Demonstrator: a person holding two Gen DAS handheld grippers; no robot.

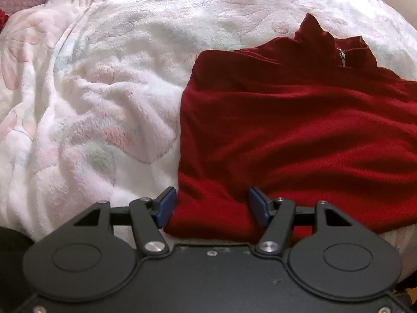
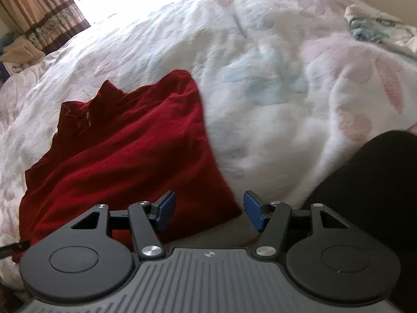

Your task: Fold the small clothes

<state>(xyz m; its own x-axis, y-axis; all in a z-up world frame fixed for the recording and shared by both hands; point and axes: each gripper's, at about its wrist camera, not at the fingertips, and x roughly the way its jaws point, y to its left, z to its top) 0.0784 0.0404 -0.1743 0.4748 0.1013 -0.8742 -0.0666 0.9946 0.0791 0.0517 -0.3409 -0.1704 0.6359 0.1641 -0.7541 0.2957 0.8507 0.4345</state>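
A dark red zip-neck top (image 1: 299, 130) lies folded on a white fluffy floral blanket (image 1: 104, 91), collar at the far end. My left gripper (image 1: 212, 207) is open, its blue pads on either side of the top's near left corner, with cloth between them. In the right wrist view the same top (image 2: 125, 151) lies to the left. My right gripper (image 2: 209, 210) is open at the top's near right corner; cloth reaches between the jaws from the left.
The blanket (image 2: 286, 78) covers the whole bed. A curtain (image 2: 39, 7) and a beige cloth pile (image 2: 18, 52) are at the far left. A black-clad body part (image 2: 370, 182) is at the right. A patterned cloth (image 2: 370, 26) lies at the far right.
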